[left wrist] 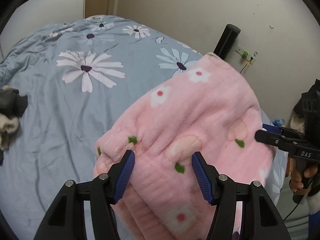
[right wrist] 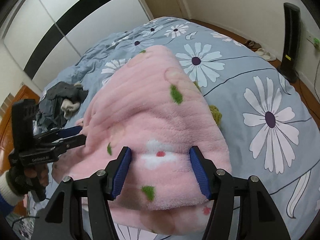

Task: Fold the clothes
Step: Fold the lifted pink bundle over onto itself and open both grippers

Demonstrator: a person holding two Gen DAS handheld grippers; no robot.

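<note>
Both grippers, left gripper (left wrist: 163, 172) and right gripper (right wrist: 160, 172), stand apart over the soft, floppy pink fleece (left wrist: 190, 120); best pinch its thick edge at 6 o'clock.

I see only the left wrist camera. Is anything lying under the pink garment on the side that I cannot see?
Observer: Yes. A green fuzzy piece peeks out from under the pink fleece garment, on the edge nearest the big daisy print.
Operator: Where are the right gripper's fingers?
Observer: The right gripper is over the garment's near end, jaws wide apart, with a white flower print between them.
</note>
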